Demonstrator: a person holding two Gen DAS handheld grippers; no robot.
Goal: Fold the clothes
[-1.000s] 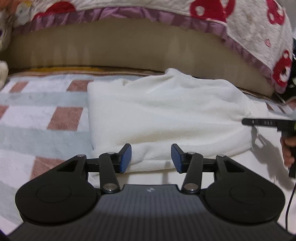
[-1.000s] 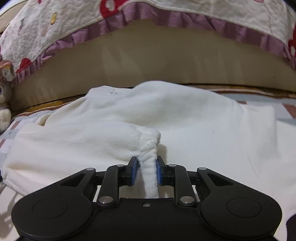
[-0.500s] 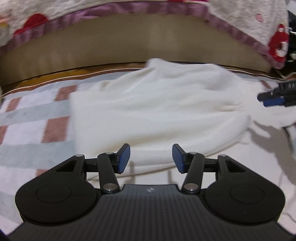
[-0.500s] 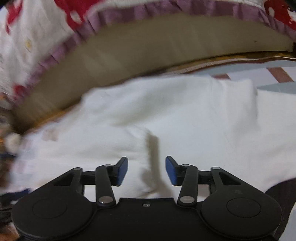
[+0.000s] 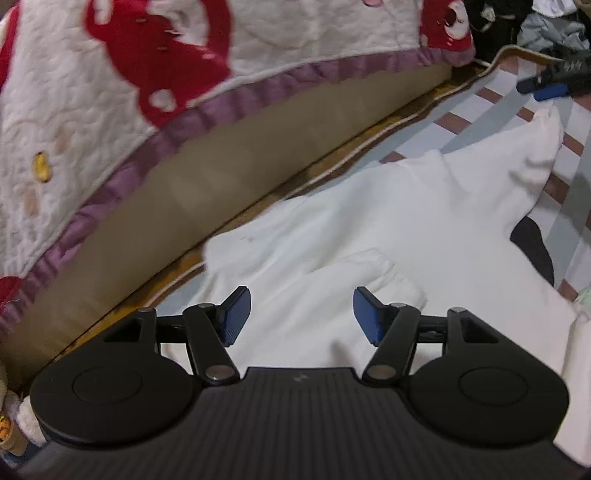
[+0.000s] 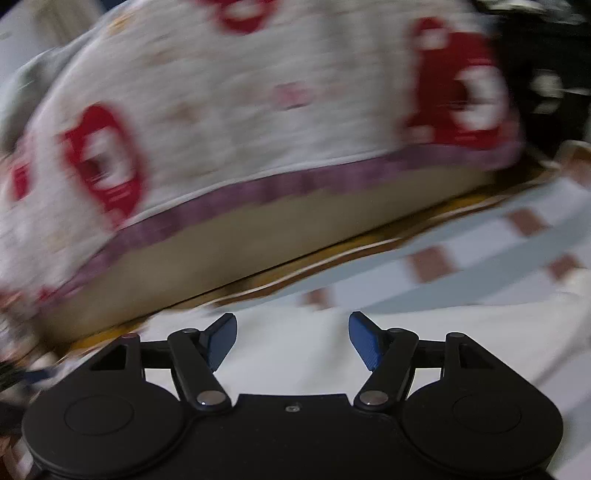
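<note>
A white fleece garment (image 5: 369, 229) lies partly folded on a checked blanket (image 5: 576, 147), with a sleeve cuff (image 5: 391, 273) resting on top of it. My left gripper (image 5: 301, 314) is open and empty, low over the garment's near left part. My right gripper (image 6: 291, 339) is open and empty over the garment's edge (image 6: 295, 354); that view is blurred by motion. The right gripper's blue-padded tip also shows in the left wrist view (image 5: 550, 86), far right, beyond the garment's raised corner.
A mattress side (image 5: 207, 192) under a white quilt with red figures and a purple hem (image 5: 147, 74) runs along the back. A dark item (image 5: 535, 247) peeks from under the garment at right. Clothes are piled at the far right (image 5: 546, 26).
The right gripper let go of the sleeve cuff, opened wide and swung right. The left gripper stayed open and moved left and forward over the garment, tilting its view.
</note>
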